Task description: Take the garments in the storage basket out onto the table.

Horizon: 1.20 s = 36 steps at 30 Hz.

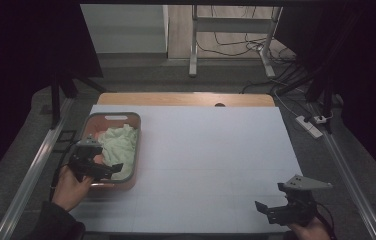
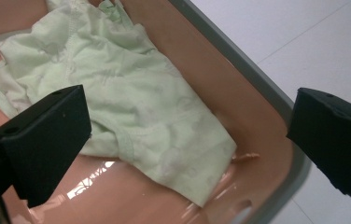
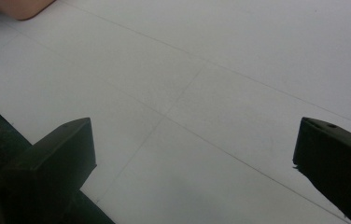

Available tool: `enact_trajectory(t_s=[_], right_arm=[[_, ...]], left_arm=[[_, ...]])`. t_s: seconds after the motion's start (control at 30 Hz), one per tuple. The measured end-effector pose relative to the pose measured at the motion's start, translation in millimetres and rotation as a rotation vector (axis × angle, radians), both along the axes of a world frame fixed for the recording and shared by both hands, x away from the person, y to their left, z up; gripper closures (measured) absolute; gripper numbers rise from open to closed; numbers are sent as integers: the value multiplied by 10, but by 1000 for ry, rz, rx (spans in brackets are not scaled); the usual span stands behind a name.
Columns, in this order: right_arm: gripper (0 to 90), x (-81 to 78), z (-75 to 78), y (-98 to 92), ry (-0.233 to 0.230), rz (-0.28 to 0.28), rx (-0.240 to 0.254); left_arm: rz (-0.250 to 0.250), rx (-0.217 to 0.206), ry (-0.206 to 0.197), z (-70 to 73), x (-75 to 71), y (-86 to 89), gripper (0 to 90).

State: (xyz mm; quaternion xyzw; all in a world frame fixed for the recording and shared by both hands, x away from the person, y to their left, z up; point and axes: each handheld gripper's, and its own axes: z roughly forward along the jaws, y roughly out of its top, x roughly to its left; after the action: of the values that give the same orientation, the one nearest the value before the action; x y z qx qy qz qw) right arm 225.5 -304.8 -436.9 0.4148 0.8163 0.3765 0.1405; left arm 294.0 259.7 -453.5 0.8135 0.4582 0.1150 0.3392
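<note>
A pale green garment (image 1: pixel 120 142) lies crumpled in a pink basket with a grey rim (image 1: pixel 111 116) at the table's left side. My left gripper (image 1: pixel 107 167) hovers over the basket's near end, open, with the cloth (image 2: pixel 131 102) below and between its jaws, which hold nothing. The basket's inner wall (image 2: pixel 220 88) runs diagonally under the right jaw. My right gripper (image 1: pixel 263 209) rests low near the table's front right edge, open over bare white surface (image 3: pixel 211 93), gripping nothing.
The white tabletop (image 1: pixel 211 150) stretches between the basket and the right gripper. A corner of the pink basket (image 3: pixel 19 7) shows in the right gripper view. Metal rails (image 1: pixel 31 170) run along both table sides. A power strip (image 1: pixel 310 126) and cables lie on the floor beyond.
</note>
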Motion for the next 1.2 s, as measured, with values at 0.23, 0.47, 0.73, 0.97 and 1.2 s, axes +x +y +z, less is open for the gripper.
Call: enact_trajectory(t_s=[0.23,0.47,0.73,0.97,1.2], right_arm=[[0,0,-2,5,0,0,-2],[0,1,-3,9,1,7,-8],[0,1,-5,16,3,12,-13],[0,1,-7,23,4,16,-19],[0,1,-7,23,5,19,-19]], left_arm=[[2,15,14,-12,137,-8,0],[18,34,20,-22,312,-9,0],[17,58,58,-87,498,12,0],[9,74,81,-156,678,-2,0],[1,83,76,-228,809,-29,0]])
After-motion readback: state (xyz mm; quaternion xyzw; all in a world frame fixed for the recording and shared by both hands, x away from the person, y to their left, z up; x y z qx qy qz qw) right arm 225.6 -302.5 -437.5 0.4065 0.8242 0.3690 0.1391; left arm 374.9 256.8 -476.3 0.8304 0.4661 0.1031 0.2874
